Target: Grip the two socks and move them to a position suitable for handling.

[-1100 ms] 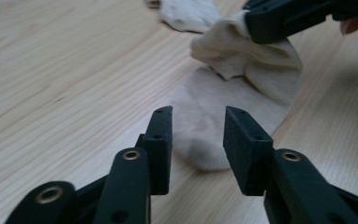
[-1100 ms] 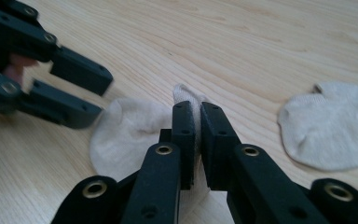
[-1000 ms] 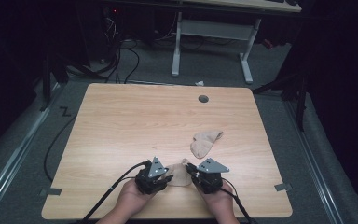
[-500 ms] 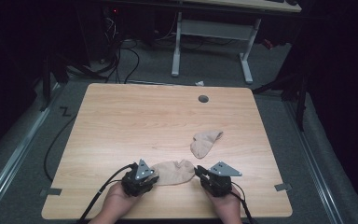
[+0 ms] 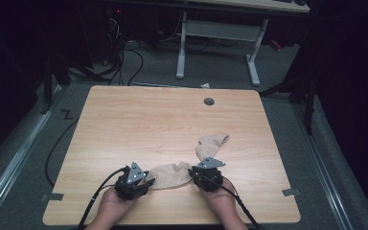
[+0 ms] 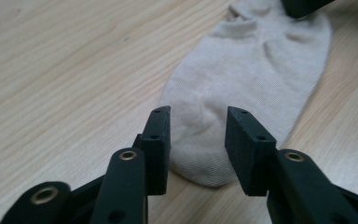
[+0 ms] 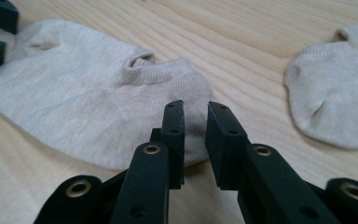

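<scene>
Since a second ago both my hands have spread apart along the near edge of the table (image 5: 124, 120), and the sock (image 5: 170, 175) between them now lies stretched flat instead of bunched.

Nearest me, the left gripper (image 6: 198, 135) has just been opening its jaws; they stand clearly apart, straddling the rounded toe end of the sock without pressing it, so I hold nothing there. The right gripper (image 7: 196, 135) has also just been opening; its jaws show a narrow gap at the cuff end, the fabric just beyond the tips, and I see no pinch on it. In the high view the left gripper (image 5: 147, 182) and right gripper (image 5: 191, 173) sit at the sock's 2 ends, close to the table's near edge, with little wood behind my hands.

Just beyond the right gripper lies a 2nd sock (image 5: 212, 146), near the first but apart from it; it is the only thing in the way on that side. Farther out the tabletop is bare wood, open for moving, up to a round cable hole (image 5: 209, 101) near the far edge. Past that, on the floor, stand a white desk frame (image 5: 218, 48) and loose cables (image 5: 129, 57).
</scene>
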### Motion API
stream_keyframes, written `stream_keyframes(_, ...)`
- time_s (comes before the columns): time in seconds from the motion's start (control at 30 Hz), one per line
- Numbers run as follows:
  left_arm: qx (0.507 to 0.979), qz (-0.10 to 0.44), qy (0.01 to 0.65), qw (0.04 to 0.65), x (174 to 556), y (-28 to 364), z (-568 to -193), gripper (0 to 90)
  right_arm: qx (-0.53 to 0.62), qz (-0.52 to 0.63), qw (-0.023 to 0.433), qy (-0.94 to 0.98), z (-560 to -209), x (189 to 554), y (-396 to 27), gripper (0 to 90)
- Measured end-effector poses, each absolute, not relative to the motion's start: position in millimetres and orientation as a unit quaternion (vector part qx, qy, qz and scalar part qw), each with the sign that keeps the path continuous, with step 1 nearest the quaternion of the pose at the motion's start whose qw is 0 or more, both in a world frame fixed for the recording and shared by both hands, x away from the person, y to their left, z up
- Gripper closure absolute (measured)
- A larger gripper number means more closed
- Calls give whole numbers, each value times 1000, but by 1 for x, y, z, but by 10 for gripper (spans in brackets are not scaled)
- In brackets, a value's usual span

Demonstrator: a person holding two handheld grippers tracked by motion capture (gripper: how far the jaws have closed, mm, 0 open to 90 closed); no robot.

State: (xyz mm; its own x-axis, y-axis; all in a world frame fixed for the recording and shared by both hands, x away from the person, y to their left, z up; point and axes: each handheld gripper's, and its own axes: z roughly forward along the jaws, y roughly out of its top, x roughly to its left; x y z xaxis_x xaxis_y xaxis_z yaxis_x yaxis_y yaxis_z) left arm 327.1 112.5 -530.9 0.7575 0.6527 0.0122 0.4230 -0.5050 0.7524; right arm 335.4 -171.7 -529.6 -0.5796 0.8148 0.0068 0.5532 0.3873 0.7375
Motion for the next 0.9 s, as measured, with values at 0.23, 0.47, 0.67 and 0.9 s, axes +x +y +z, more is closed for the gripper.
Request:
stream_keyframes(0.23, 852, 131, 311, 400, 315, 118, -530, 603, 407, 359, 171, 822, -527, 302, -176, 747)
stream_keyframes(0.47, 798, 174, 371, 442, 323, 159, -519, 548, 443, 367, 216, 789, -514, 322, -194, 680)
stream_keyframes(0.67, 781, 172, 405, 444, 328, 181, -523, 544, 462, 335, 241, 785, -516, 356, -198, 605)
stream_keyframes(0.9, 784, 169, 400, 443, 328, 179, -524, 548, 483, 302, 230, 789, -526, 388, -201, 555)
